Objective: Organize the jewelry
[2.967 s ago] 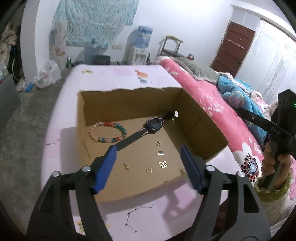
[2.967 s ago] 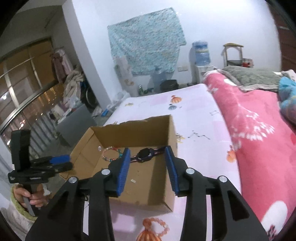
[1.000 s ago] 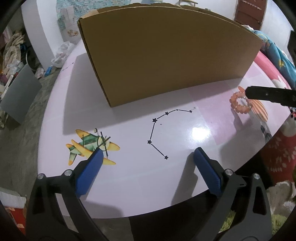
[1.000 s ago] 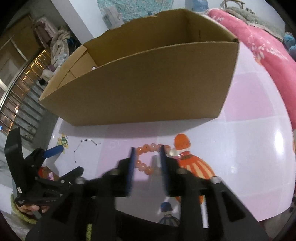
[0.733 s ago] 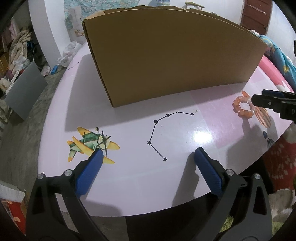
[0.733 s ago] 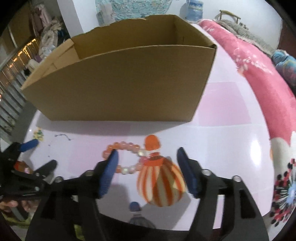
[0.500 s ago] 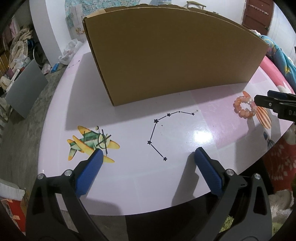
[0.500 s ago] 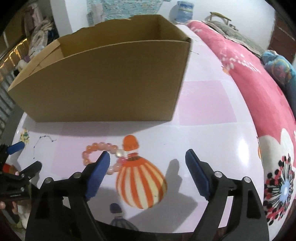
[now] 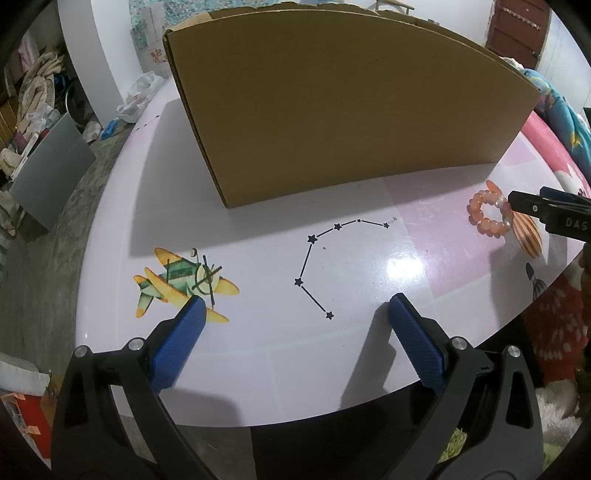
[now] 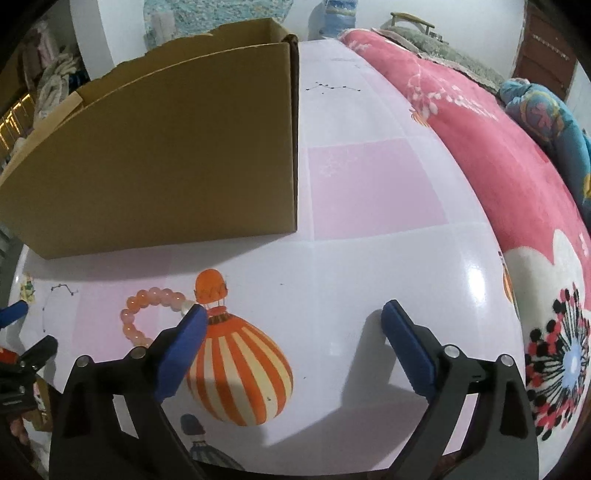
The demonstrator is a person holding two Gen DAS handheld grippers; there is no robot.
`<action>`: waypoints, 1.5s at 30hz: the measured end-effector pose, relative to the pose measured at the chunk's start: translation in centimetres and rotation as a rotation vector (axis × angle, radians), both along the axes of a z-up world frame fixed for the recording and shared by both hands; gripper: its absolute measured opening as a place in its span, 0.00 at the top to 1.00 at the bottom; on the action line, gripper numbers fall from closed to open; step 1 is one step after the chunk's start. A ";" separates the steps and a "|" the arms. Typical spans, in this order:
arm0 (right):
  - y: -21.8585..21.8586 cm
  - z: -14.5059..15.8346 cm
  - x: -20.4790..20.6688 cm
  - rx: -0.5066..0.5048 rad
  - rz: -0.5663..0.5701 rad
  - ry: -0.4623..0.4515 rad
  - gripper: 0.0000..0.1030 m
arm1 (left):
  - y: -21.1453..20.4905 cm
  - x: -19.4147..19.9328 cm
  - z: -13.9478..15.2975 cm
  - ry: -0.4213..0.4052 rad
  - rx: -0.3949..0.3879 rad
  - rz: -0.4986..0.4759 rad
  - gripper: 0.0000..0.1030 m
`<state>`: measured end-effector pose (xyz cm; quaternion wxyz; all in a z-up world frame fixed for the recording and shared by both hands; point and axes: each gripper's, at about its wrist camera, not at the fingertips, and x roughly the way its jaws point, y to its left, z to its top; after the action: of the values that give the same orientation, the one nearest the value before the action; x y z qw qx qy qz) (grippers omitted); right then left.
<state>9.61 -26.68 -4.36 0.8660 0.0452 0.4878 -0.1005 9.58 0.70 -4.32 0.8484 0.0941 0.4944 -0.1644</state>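
Though box (image 9: 332, 110) contents stay hidden | bracelet (image 10: 147, 314) partly behind right gripper (image 10: 291, 317), seemingly untouched | both jaws apart, just widened

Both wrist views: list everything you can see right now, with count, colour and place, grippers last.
Bead bracelet: one, orange-pink, flat on the table in front of the box, partly behind the right gripper's left fingertip.
Cardboard box: one, brown, on the table; its inside is hidden.
Table: one, glossy white and pink, with printed pictures of a balloon, a plane and a star line.
Blanket: one, pink and flowered, right of the table.
Door: one, dark red, far wall.
Left gripper: black with blue pads, open, empty, above the table's near edge.
Right gripper: black with blue pads, jaws just opened wide, nothing between them.
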 end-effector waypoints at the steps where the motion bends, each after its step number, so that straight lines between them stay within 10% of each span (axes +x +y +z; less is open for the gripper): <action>1: 0.1 -0.1 0.0 -0.007 0.004 0.002 0.07 | 0.0 0.0 -0.1 0.000 0.000 -0.003 0.07; 14: -0.1 -0.1 -1.0 0.029 0.026 -0.048 0.07 | -0.2 0.7 0.3 0.028 0.012 -0.007 0.08; 25: -2.6 1.9 -1.7 0.206 0.066 -0.132 0.07 | -3.5 1.2 4.8 -0.055 -0.270 -0.140 0.32; 45: 0.5 1.7 -0.7 0.307 0.244 -0.110 0.67 | -10.7 2.4 2.4 0.091 -0.278 -0.341 0.65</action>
<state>8.92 -26.15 -2.68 0.8801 0.1225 0.4511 0.0833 12.00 -9.98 -1.91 0.7900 0.0510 0.4816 -0.3761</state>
